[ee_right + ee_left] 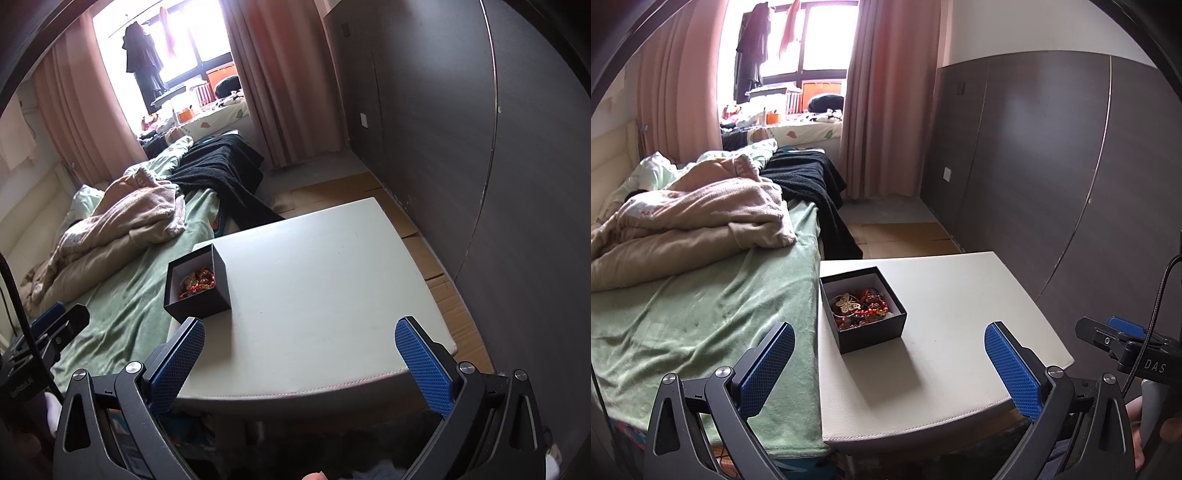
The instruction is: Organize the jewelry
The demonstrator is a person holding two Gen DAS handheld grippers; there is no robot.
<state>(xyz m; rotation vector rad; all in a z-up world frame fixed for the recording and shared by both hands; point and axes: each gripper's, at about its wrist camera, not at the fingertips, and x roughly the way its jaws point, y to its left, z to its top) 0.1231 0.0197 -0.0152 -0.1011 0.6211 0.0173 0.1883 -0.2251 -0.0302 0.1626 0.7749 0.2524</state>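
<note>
A black open box (864,308) stands on the left part of a white table (960,332). It holds a tangle of red beaded jewelry (873,308) and a gold butterfly piece (847,304). The box (199,284) and its jewelry (197,282) also show in the right wrist view on the table (332,277). My left gripper (890,363) is open and empty, held above the table's near edge in front of the box. My right gripper (301,362) is open and empty, near the table's front edge, right of the box.
A bed with a green sheet (701,314), a beige blanket (694,221) and a black throw (809,181) lies left of the table. A dark wardrobe wall (1052,166) stands to the right. Pink curtains (886,92) frame a window at the back.
</note>
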